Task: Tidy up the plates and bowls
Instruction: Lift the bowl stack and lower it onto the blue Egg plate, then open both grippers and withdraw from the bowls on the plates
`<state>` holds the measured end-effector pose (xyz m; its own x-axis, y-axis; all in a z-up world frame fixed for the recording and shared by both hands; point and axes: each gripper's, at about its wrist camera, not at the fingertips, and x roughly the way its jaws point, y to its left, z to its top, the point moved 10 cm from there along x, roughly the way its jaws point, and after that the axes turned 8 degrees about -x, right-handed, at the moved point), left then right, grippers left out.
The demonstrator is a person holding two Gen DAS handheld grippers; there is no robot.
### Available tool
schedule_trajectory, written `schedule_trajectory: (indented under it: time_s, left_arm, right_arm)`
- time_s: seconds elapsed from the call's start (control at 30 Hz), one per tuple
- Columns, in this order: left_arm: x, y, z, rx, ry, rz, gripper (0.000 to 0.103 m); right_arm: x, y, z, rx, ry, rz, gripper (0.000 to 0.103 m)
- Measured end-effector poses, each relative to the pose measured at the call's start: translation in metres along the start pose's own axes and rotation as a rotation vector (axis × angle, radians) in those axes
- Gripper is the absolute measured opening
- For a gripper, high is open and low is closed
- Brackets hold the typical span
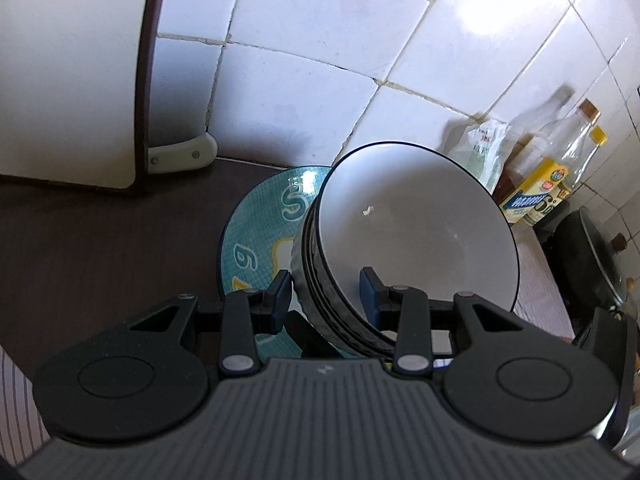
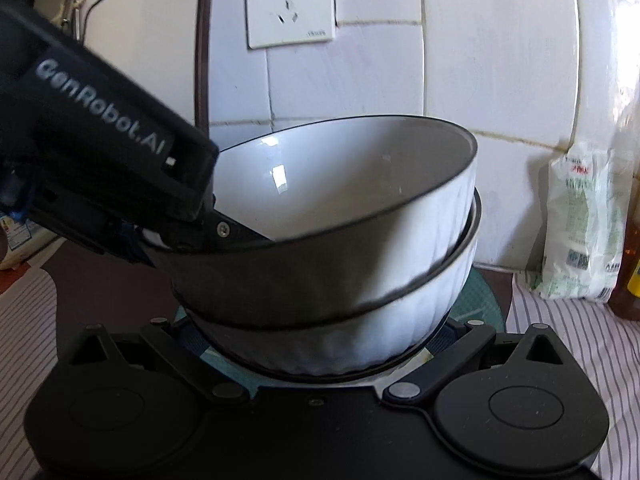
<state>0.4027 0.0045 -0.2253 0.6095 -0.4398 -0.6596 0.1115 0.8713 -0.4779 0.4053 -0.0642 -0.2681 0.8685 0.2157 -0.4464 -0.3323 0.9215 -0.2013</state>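
Observation:
A stack of white bowls [image 1: 400,220] with dark rims tilts over a teal patterned plate [image 1: 260,232] on the dark counter. My left gripper [image 1: 326,296] is shut on the stack's near wall, one pad inside and one outside. The right wrist view shows the top bowl [image 2: 340,184] tipped up in the left gripper [image 2: 212,228], above a ribbed lower bowl [image 2: 352,344]. My right gripper [image 2: 320,332] stands wide, its jaws hugging that lower bowl on both sides, the pads mostly hidden. A sliver of the teal plate [image 2: 480,296] shows underneath.
A white appliance [image 1: 68,72] stands at the left against the tiled wall. Oil bottles [image 1: 560,168], a plastic bag [image 2: 580,220] and a black pan [image 1: 592,256] crowd the right. A wall socket [image 2: 290,4] is above. Striped cloth [image 2: 560,340] covers the counter's right side.

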Motion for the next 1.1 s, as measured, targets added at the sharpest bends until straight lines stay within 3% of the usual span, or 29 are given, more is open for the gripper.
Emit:
schedule_trajectory:
  time_s: [0.3, 0.57, 0.97, 1.1]
  left_arm:
    - [0.011, 0.006, -0.003, -0.009, 0.007, 0.016, 0.035]
    - [0.017, 0.016, 0.001, -0.11, 0.031, -0.01, 0.034]
    - [0.019, 0.013, 0.002, -0.112, -0.002, -0.005, 0.034]
    - [0.016, 0.015, 0.004, -0.11, -0.016, 0.029, 0.034]
  right_arm:
    - [0.01, 0.012, -0.004, 0.021, 0.083, 0.007, 0.102]
    - [0.018, 0.014, -0.005, -0.021, 0.107, -0.011, 0.103]
    - [0.0, 0.018, -0.006, -0.064, 0.158, -0.036, 0.102]
    - [-0.015, 0.022, -0.007, -0.073, 0.172, -0.036, 0.102]
